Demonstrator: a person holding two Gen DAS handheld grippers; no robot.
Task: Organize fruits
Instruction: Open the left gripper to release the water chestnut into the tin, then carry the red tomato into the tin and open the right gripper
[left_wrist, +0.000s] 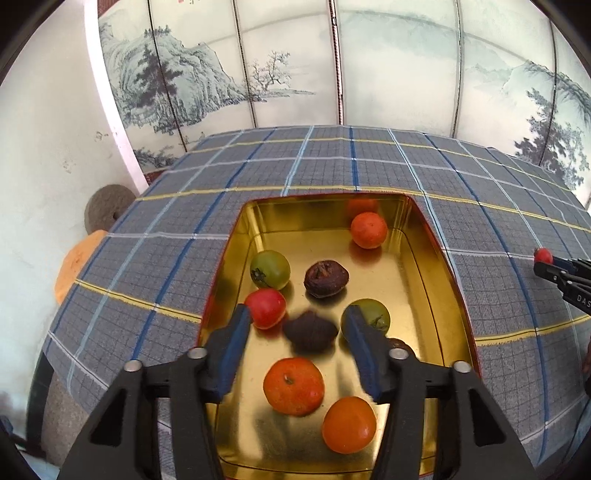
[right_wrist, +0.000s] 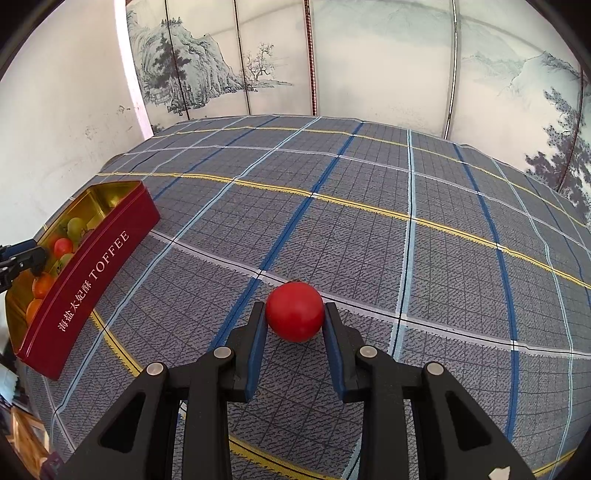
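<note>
A red TOFFEE tin (left_wrist: 325, 218) with a gold inside lies on the plaid tablecloth and holds several fruits: oranges (left_wrist: 293, 386), green tomatoes (left_wrist: 270, 268), a red tomato (left_wrist: 266, 307) and dark brown fruits (left_wrist: 326, 277). My left gripper (left_wrist: 299, 325) is open above the tin, with a blurred dark brown fruit (left_wrist: 311, 331) between its fingers and apart from them. My right gripper (right_wrist: 295, 317) is shut on a red tomato (right_wrist: 294, 311) above the cloth, right of the tin (right_wrist: 88, 273). It also shows at the right edge of the left wrist view (left_wrist: 543, 260).
The plaid cloth (right_wrist: 406, 240) covers the table to the far edge, below a painted folding screen (right_wrist: 369, 55). A white wall (left_wrist: 44, 155) stands left. A round stone disc (left_wrist: 107, 208) and an orange object (left_wrist: 74, 266) sit beyond the table's left edge.
</note>
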